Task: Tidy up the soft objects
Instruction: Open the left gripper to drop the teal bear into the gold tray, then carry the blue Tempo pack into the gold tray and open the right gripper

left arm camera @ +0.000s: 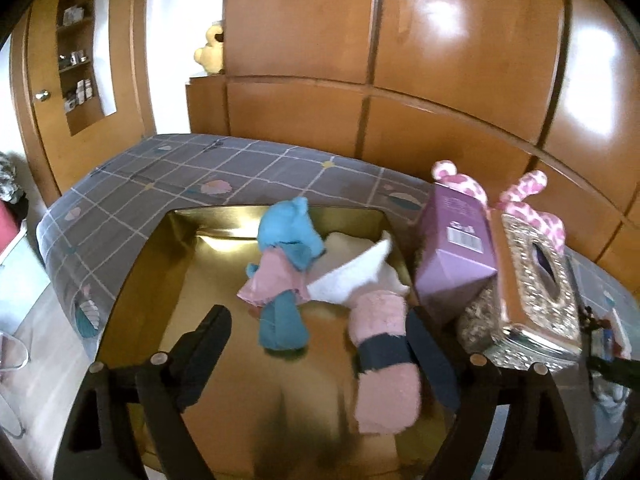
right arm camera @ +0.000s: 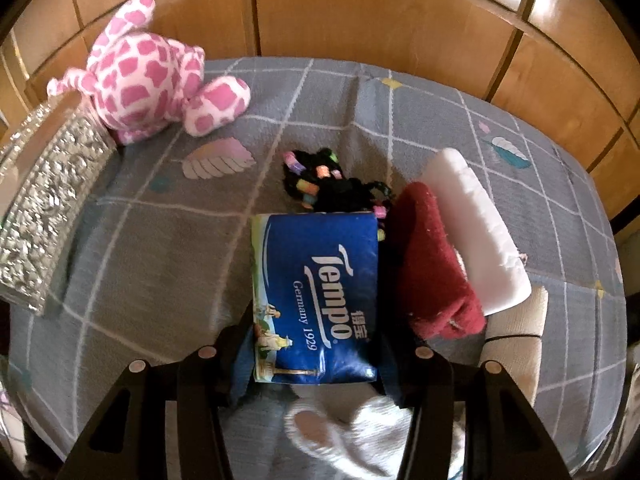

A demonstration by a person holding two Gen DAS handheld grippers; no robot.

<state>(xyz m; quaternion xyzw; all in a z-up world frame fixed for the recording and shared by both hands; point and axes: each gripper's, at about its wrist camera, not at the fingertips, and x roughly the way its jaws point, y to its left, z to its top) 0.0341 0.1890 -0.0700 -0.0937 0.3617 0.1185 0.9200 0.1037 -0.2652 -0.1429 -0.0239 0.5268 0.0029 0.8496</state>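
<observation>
In the left wrist view a gold box [left arm camera: 132,264] stands on the bed. It holds a blue plush in a pink dress [left arm camera: 284,252], a white cloth [left arm camera: 352,276] and a pink rolled towel with a black band [left arm camera: 386,360]. My left gripper [left arm camera: 316,316] hangs open over the box; the pink roll lies against its right finger [left arm camera: 432,356], with the left finger well clear of it. In the right wrist view my right gripper [right arm camera: 316,320] is shut on a blue Tempo tissue pack [right arm camera: 316,292] just above the bedspread.
A pink-spotted plush [right arm camera: 152,76], a silver tissue box [right arm camera: 48,200] and a purple carton [left arm camera: 452,248] crowd the box's right side. A black beaded item [right arm camera: 328,184], a dark red towel [right arm camera: 432,264], a white block [right arm camera: 476,232] and a white sock [right arm camera: 360,432] surround the pack. Wooden wardrobe doors [left arm camera: 440,60] stand behind.
</observation>
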